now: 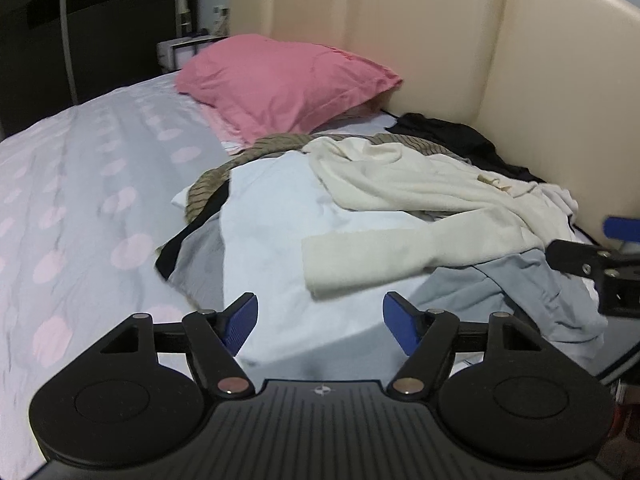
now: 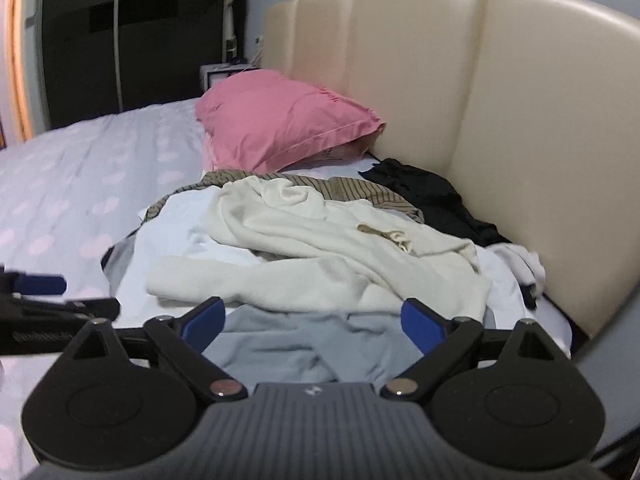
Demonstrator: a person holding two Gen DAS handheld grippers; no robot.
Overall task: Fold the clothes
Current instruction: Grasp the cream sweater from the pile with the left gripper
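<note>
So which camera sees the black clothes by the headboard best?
The right wrist view: the crumpled black garment lies near the middle of the picture against the cream padded headboard, its whole length showing. The left wrist view also shows it, but further right and partly hidden behind the cream sweater.

the clothes pile lies on the bed, at its right side, against the headboard that runs along the right and far edge. the pillow sits beyond the pile, also against the headboard. a sweater lies on top of the pile, one sleeve stretched toward the near left. a striped garment pokes out under its far left edge; a dark one lies at the far right by the headboard. trousers lie at the near edge, under the sweater. a wardrobe stands far left, past the bed. a nightstand stands behind the pillow.
</note>
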